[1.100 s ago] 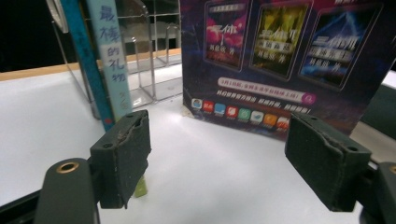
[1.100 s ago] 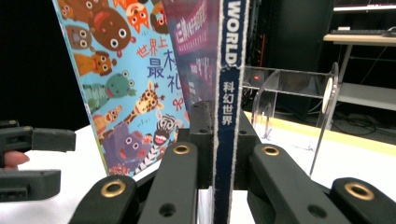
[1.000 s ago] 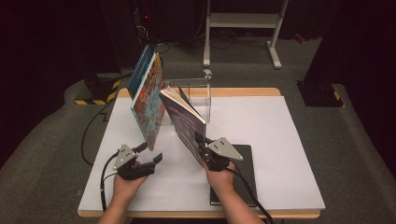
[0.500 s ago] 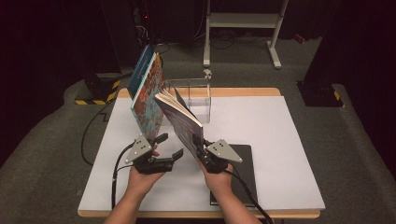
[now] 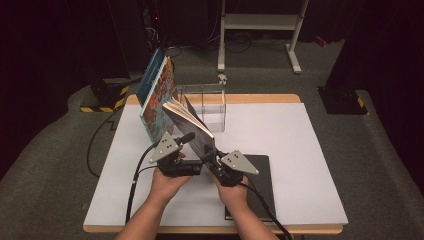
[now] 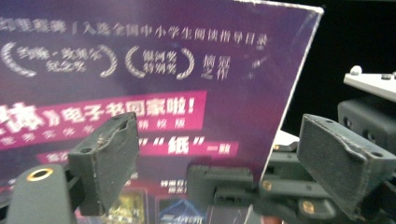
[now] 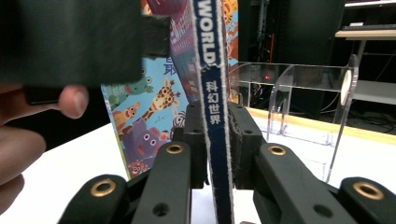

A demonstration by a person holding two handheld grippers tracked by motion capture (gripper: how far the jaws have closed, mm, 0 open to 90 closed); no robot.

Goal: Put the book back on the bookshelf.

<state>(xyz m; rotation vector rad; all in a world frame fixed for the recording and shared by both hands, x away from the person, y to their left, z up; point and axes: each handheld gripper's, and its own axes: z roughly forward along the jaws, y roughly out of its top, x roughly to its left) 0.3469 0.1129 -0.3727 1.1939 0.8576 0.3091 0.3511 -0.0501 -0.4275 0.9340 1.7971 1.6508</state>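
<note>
Right gripper clamps the magazine by its spine, keeping it upright; left gripper, jaws just opening, hovers empty at nine o'clock.

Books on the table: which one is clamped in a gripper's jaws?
The purple-covered book, spine between the right gripper jaws; the cartoon-animal picture book stands apart behind it.

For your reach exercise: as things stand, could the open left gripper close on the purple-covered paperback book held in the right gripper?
Probably yes. The left gripper is open beside the purple-covered paperback book, nothing between them. The right gripper clamps only its spine.
</note>
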